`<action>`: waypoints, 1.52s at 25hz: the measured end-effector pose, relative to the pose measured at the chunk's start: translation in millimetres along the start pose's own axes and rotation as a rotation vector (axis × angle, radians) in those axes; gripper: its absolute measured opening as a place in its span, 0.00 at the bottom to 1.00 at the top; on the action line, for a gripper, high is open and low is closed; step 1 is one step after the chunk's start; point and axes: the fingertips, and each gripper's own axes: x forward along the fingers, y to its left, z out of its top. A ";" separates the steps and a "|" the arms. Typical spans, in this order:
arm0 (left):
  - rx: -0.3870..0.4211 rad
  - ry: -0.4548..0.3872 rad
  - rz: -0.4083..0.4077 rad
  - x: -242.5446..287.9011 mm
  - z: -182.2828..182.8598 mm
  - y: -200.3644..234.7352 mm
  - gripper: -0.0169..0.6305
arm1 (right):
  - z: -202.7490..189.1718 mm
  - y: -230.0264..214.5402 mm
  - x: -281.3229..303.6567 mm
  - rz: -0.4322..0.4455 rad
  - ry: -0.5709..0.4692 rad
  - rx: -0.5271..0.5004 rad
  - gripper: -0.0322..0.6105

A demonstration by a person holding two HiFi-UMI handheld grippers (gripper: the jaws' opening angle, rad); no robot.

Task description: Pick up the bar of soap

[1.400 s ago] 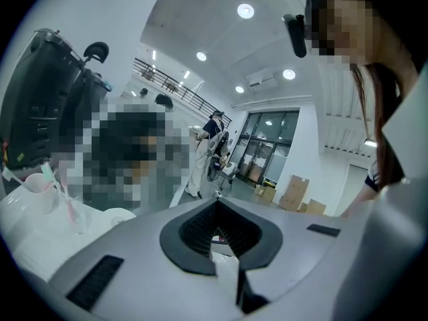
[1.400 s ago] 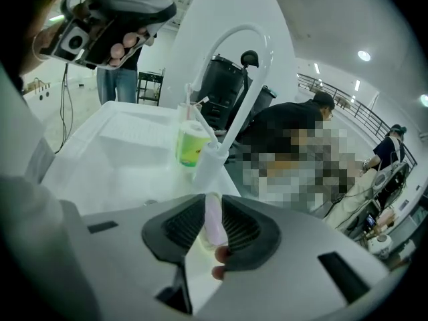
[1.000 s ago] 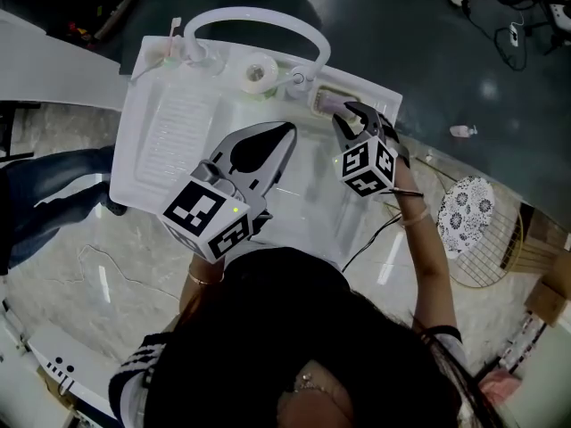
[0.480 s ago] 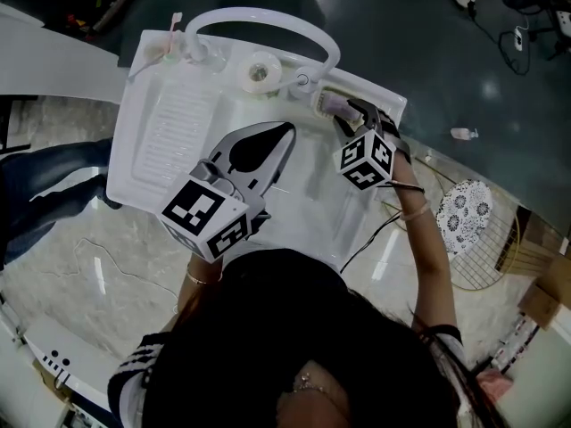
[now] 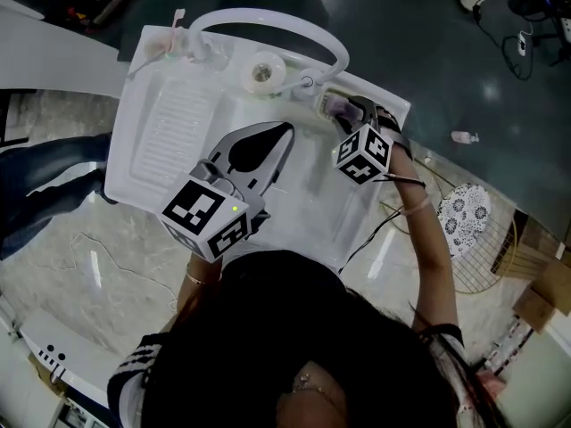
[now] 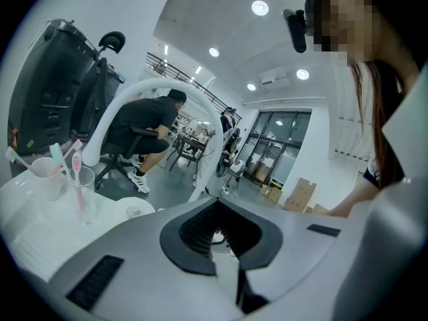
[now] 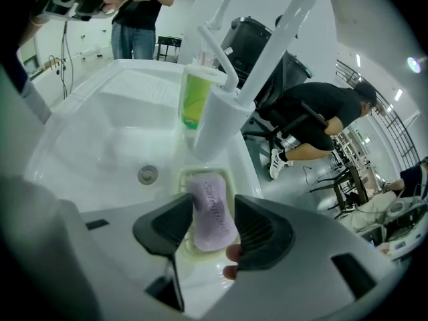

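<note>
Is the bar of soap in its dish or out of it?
In the dish: the purple soap lies flat inside the pale dish beside the sink basin.

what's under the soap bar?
A pale soap dish at the sink's back corner; its rim shows around the purple soap bar. The dish floor directly beneath the bar is covered, so any ribs or water there can't be seen.
</note>
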 end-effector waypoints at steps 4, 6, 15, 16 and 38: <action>-0.004 -0.005 0.009 -1.3 1.6 3.8 0.04 | 0.5 1.4 3.6 0.042 0.026 -0.008 0.32; -0.006 -0.007 0.012 -1.9 2.3 4.8 0.04 | -1.9 2.9 6.8 0.067 0.050 -0.015 0.32; -0.022 -0.013 0.030 -5.2 2.3 14.8 0.04 | -4.0 1.4 20.7 0.141 0.117 -0.024 0.33; -0.023 -0.013 0.030 -5.3 2.1 15.2 0.04 | -4.8 1.5 22.0 0.153 0.126 -0.019 0.33; -0.026 0.009 0.006 -6.9 -2.5 9.4 0.04 | -0.4 1.2 22.6 0.240 0.143 0.173 0.34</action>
